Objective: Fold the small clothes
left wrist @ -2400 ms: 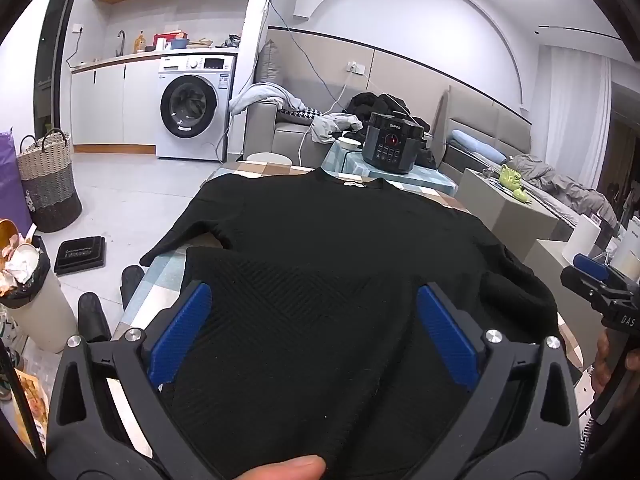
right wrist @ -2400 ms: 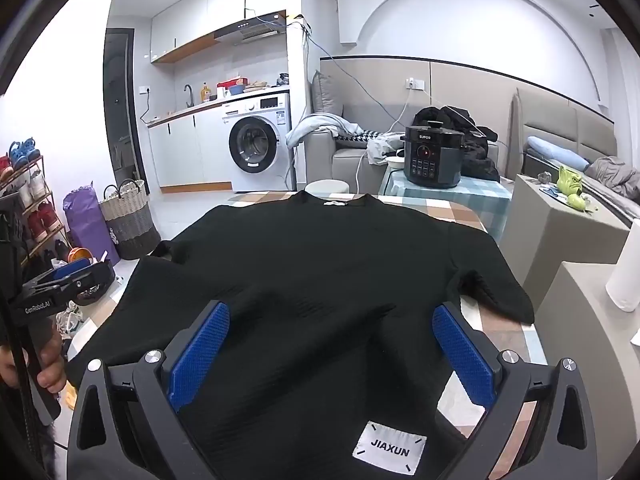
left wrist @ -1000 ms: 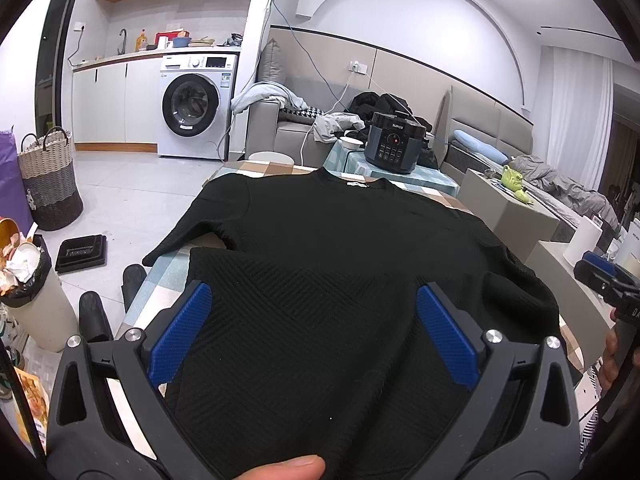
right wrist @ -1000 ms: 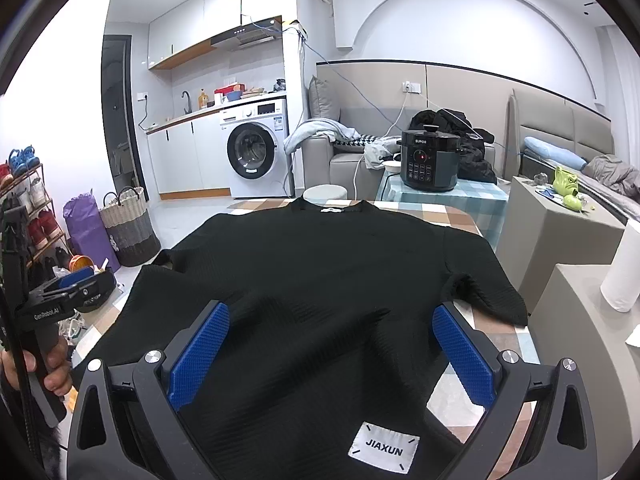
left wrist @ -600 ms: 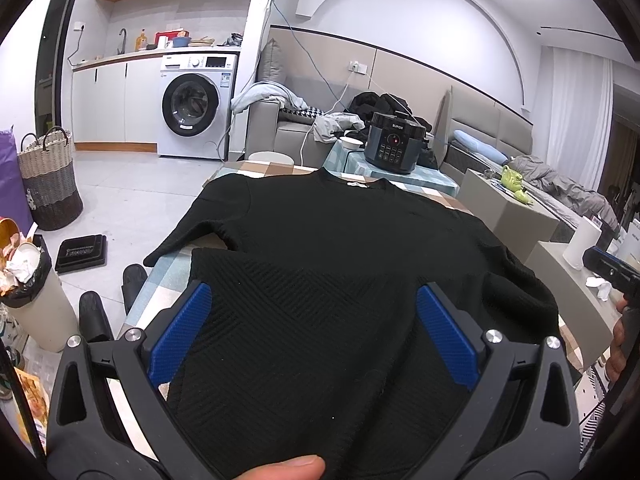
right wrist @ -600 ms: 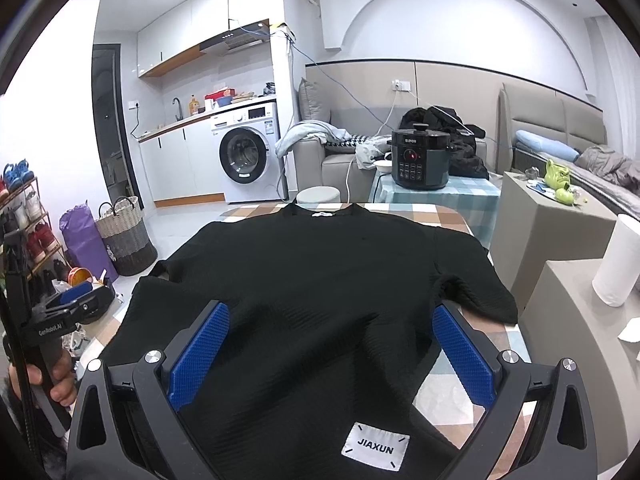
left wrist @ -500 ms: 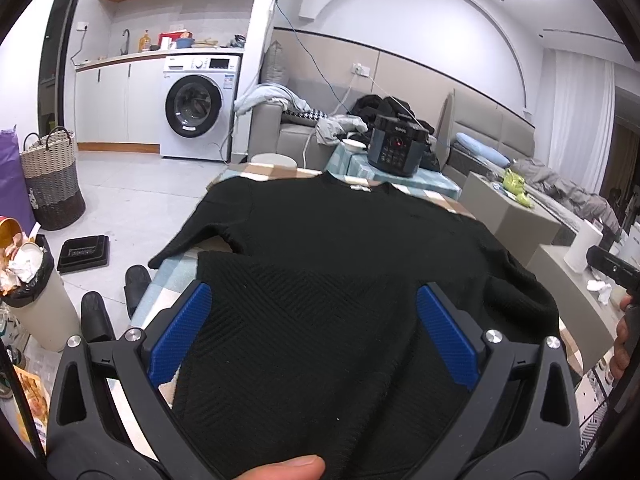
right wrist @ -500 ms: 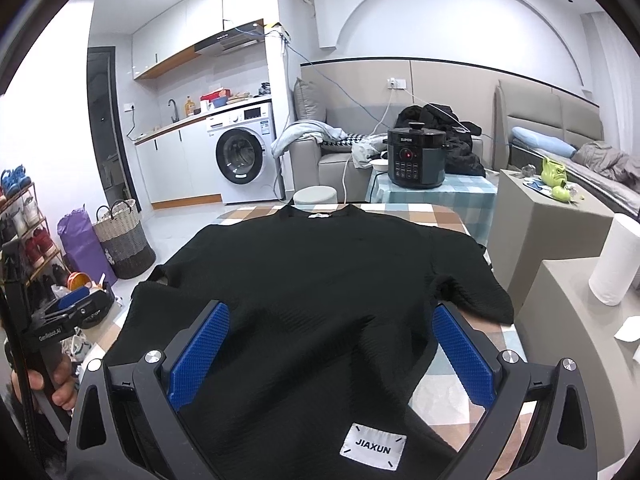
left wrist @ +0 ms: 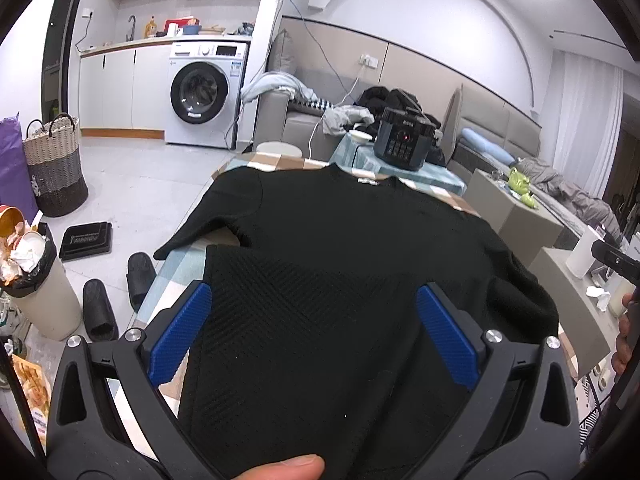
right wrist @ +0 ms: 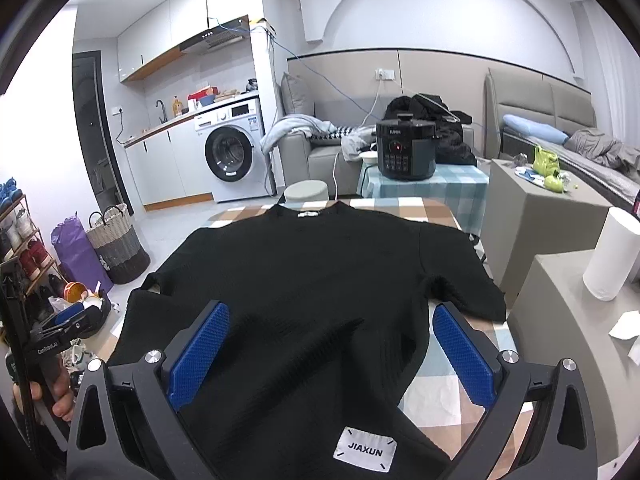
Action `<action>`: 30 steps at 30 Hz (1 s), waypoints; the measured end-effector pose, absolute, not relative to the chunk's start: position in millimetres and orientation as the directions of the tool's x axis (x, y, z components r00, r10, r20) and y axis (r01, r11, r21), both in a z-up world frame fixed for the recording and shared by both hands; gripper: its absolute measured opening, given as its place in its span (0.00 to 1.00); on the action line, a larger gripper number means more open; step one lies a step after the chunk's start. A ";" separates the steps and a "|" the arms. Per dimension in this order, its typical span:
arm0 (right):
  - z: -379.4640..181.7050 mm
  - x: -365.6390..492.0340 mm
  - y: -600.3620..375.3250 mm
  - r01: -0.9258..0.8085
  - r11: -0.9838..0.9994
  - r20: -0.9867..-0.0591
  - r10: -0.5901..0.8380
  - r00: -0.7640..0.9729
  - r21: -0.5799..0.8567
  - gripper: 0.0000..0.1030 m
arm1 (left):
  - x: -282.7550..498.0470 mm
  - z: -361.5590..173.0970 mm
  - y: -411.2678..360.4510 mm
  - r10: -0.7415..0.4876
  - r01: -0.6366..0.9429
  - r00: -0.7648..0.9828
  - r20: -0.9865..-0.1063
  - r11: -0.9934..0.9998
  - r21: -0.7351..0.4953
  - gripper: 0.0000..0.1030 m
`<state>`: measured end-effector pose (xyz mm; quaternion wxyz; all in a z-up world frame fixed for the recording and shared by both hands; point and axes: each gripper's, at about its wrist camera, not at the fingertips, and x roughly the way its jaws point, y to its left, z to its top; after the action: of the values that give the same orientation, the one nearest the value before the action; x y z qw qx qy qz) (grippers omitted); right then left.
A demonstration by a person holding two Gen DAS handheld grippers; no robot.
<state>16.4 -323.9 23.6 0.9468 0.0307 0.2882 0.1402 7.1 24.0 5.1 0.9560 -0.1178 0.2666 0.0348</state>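
Black sweater (right wrist: pixel 304 280) lies flat on the worktop (right wrist: pixel 436 392); left gripper (left wrist: pixel 312 332) and right gripper (right wrist: pixel 328 352) both spread apart above it.

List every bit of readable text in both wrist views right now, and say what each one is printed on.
"JIAXUN": white patch at the near hem of the black sweater.
"GenRobot.AI": side of the left gripper, seen from the right wrist view.
Too small or blurred to read: the pressure cooker brand, the washing machine stickers, the sweater's neck label, the black floor mat lettering.
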 end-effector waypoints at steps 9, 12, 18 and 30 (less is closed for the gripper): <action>16.4 33.2 -339.3 -0.228 0.947 -0.552 0.317 0.771 0.225 1.00 | 22.6 8.6 23.1 0.011 -0.137 0.841 -0.541 0.972 -0.193 0.99; 9.7 44.7 -349.2 -0.199 0.933 -0.568 0.343 0.748 0.301 1.00 | 30.4 12.4 22.3 0.009 -0.133 0.837 -0.547 0.973 -0.188 0.99; -1.9 54.2 -358.2 -0.174 0.933 -0.596 0.336 0.729 0.314 1.00 | 47.4 10.0 23.3 0.017 -0.135 0.827 -0.562 0.976 -0.169 0.99; -15.7 81.8 -373.6 -0.083 0.944 -0.641 0.280 0.715 0.320 1.00 | 84.3 3.2 18.1 0.023 -0.125 0.805 -0.592 0.983 -0.133 0.99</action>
<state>81.8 -373.6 -15.7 0.9160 0.1354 0.3644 0.0992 84.3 18.1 3.2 0.9465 -0.0830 0.3094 0.0392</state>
